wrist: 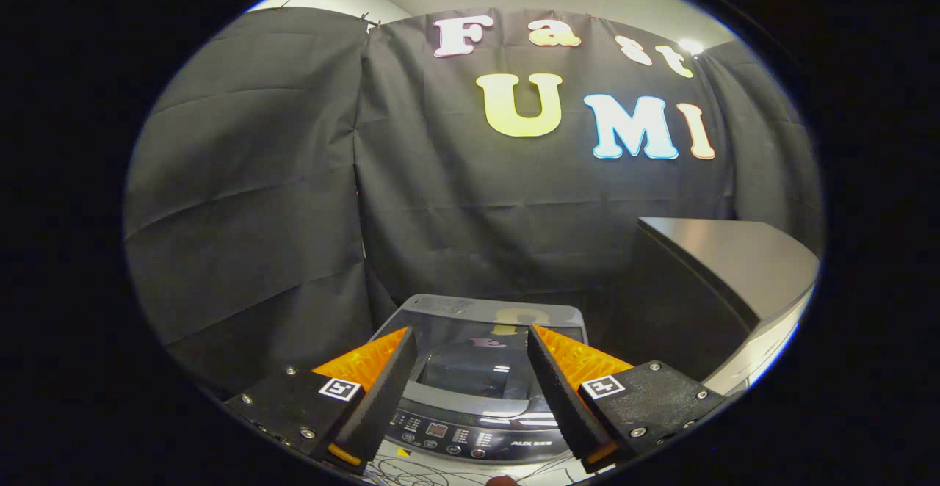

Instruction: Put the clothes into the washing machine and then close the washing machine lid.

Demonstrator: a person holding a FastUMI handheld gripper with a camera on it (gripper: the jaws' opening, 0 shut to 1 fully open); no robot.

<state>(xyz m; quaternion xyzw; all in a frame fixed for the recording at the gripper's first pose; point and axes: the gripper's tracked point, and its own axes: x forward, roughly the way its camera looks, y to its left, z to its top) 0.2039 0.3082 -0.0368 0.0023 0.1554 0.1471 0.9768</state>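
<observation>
Gripper view, left to right: the gripper [470, 339] has its two fingers spread wide apart, pinching nothing. Between and just beyond them sits the small grey top-loading washing machine [481, 365], its dark glass lid [477, 343] lying flat and closed, control panel [470, 434] nearest the fingers. Right of it stands a dark cabinet with a grey top [723, 266].

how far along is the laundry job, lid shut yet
The washing machine sits below and beyond the fingers with its glass lid lying flat, so it looks shut. Whether clothes are inside cannot be told through the reflective lid. The gripper is open and holds nothing. Nothing looks left except confirming the load.
</observation>
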